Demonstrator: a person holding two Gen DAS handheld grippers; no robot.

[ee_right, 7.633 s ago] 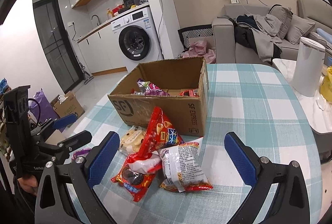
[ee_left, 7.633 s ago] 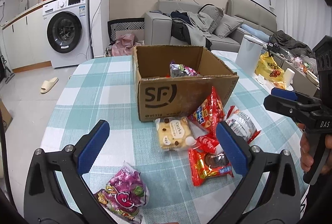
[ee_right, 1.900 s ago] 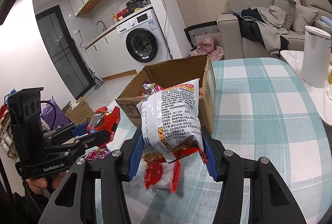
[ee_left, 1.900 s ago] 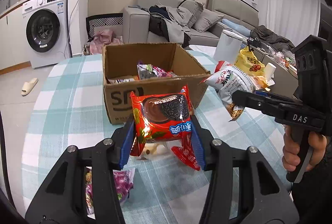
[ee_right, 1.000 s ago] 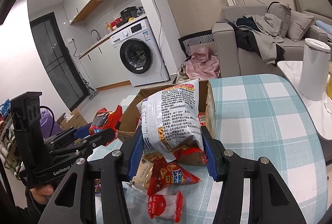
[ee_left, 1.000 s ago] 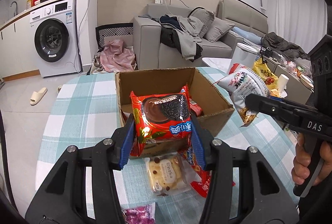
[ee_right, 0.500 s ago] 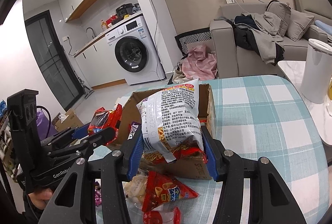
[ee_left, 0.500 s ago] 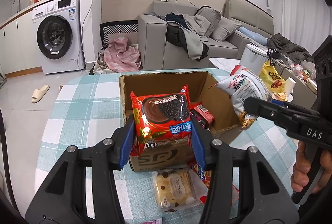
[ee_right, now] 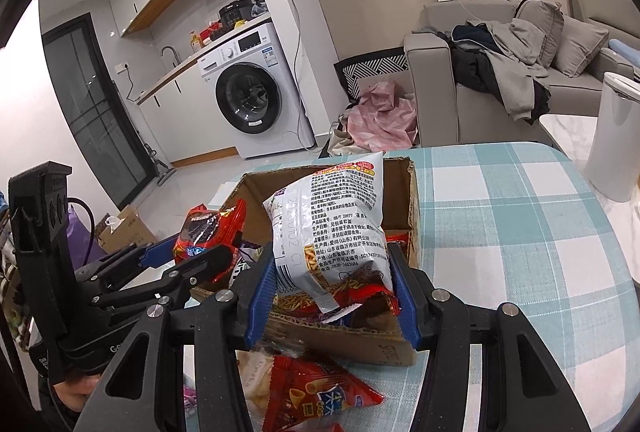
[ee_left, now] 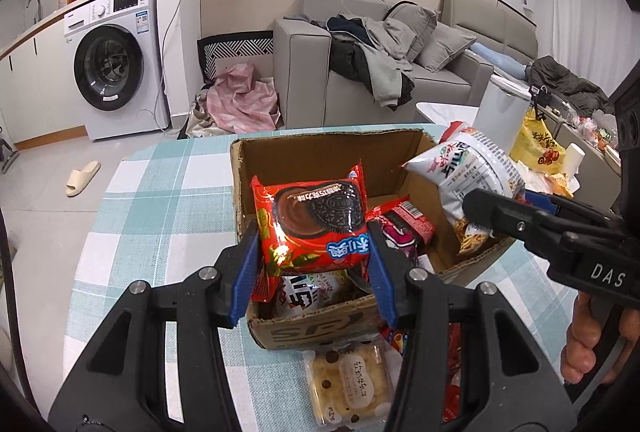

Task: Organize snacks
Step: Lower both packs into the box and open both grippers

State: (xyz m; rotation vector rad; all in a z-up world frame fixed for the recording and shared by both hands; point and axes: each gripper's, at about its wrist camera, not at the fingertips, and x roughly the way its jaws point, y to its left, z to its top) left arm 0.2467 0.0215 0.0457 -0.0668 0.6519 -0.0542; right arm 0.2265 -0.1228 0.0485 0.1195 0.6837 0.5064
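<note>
Colour rundown: the tablecloth is a teal-and-white check. Plain brown cardboard box in the middle of the frame with dark lettering on its front. The cookie packet is bright red with a dark chocolate cookie picture and a blue patch at the bottom. The crisp bag is silvery white with black print and a red bottom edge. Blue pads on black gripper frames. White washing machine upper left, grey sofa upper right, pink cloth on the floor, and a yellow bag at far right.
</note>
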